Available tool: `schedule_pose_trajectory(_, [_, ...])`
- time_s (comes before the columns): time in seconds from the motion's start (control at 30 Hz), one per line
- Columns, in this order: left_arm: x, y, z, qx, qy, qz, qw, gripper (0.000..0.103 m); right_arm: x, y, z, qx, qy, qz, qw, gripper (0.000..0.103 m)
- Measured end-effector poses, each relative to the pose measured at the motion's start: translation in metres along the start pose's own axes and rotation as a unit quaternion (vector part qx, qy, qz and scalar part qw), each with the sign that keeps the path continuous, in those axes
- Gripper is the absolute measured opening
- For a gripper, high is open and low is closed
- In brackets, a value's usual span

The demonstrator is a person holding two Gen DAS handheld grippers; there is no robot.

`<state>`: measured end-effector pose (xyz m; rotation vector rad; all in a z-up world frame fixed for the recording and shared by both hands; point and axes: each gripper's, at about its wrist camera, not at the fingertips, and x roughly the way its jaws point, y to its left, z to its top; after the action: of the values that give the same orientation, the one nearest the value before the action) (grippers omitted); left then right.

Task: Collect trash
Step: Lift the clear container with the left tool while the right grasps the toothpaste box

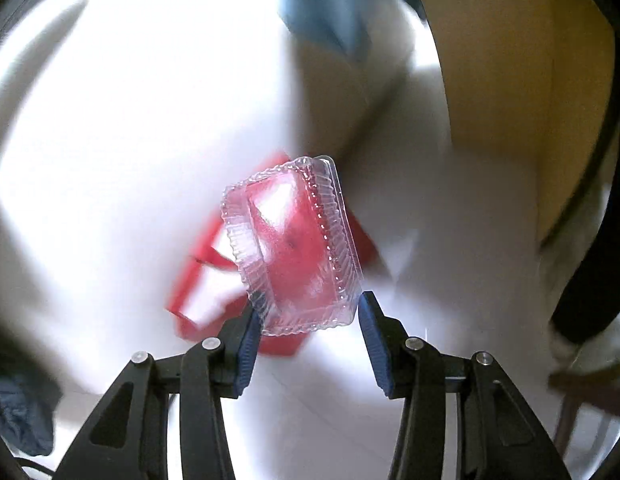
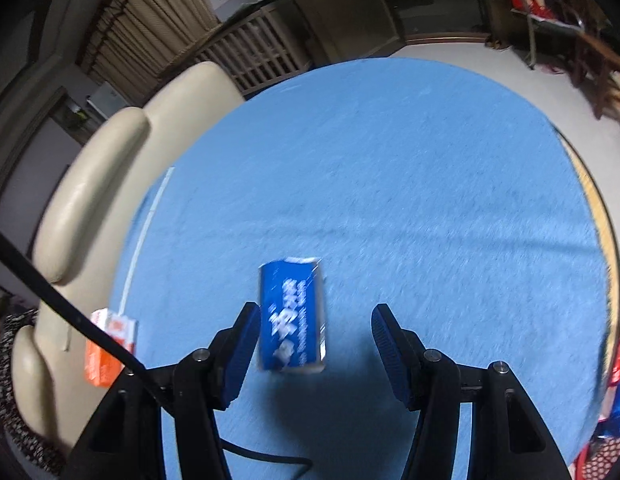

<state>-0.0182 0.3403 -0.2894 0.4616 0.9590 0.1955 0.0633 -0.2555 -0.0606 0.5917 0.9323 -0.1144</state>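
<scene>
Over on the right-hand camera, I've got the big round counter (image 2: 390, 160) filling the view, covered in blue cloth, with a cream sofa (image 2: 94, 200) curving along its left side. Left camera now: everything's smeared, pale floor (image 1: 110, 120) below me and a red basket (image 1: 190, 280) sitting blurred down there. In front of that basket, sharp as anything, is the clear plastic clamshell container (image 1: 290, 248). My left claw (image 1: 308, 312) is pinching it by its near end, one pad on each lower corner, and the box tilts up and away from the fingers.

Back to the right side. A blue carton (image 2: 292, 312) with white lettering sits on the cloth between the fingers of my right claw (image 2: 314, 316). That claw is spread. The carton is up against the pad (image 2: 246, 336) on the picture's left, with a clear gap to the other one, so no grip there. Smallest of the lot, an orange-and-white box (image 2: 110, 344) lies at the counter's left edge, beside the sofa.
</scene>
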Motion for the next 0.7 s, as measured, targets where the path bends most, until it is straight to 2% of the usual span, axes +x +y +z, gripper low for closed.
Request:
schedule_pose_trajectory(0.1, [-0.069, 0.034, 0.041, -0.016, -0.073, -0.004, 0.9972, 0.049, -0.007, -0.001, -0.007, -0.007, 0.008, 0.021, 1.0, 0.062])
schedule_pose_trajectory(0.17, [-0.112, 0.051, 0.065, -0.03, -0.121, -0.019, 0.992, 0.049, -0.013, 0.0, -0.012, -0.015, -0.003, 0.033, 0.999, 0.062])
schedule_pose_trajectory(0.23, [-0.157, 0.06, 0.094, -0.054, -0.165, -0.061, 0.9829, 0.049, -0.013, 0.003, -0.014, -0.038, -0.006, 0.033, 0.999, 0.062])
schedule_pose_trajectory(0.33, [-0.206, 0.055, 0.133, -0.076, -0.205, -0.125, 0.9676, 0.05, -0.005, 0.01, -0.02, -0.062, -0.002, 0.026, 0.998, 0.062])
schedule_pose_trajectory(0.4, [-0.229, 0.035, 0.156, -0.081, -0.22, -0.157, 0.9595, 0.05, 0.003, 0.013, -0.021, -0.067, 0.003, 0.02, 0.998, 0.062])
schedule_pose_trajectory(0.47, [-0.238, 0.018, 0.179, -0.082, -0.222, -0.178, 0.9551, 0.05, 0.017, 0.017, -0.018, -0.068, 0.009, 0.009, 0.998, 0.063])
schedule_pose_trajectory(0.5, [-0.241, 0.009, 0.188, -0.082, -0.219, -0.188, 0.9539, 0.05, 0.024, 0.019, -0.017, -0.061, 0.008, 0.002, 0.998, 0.068])
schedule_pose_trajectory(0.53, [-0.244, -0.003, 0.2, -0.081, -0.218, -0.198, 0.9522, 0.05, 0.03, 0.022, -0.015, -0.059, 0.011, -0.003, 0.998, 0.07])
schedule_pose_trajectory(0.6, [-0.243, -0.026, 0.212, -0.072, -0.211, -0.211, 0.9518, 0.05, 0.052, 0.031, -0.011, -0.056, 0.034, -0.024, 0.998, 0.07])
schedule_pose_trajectory(0.7, [-0.254, -0.06, 0.225, -0.056, -0.208, -0.224, 0.9505, 0.05, 0.074, 0.04, -0.01, -0.055, 0.045, -0.068, 0.995, 0.07])
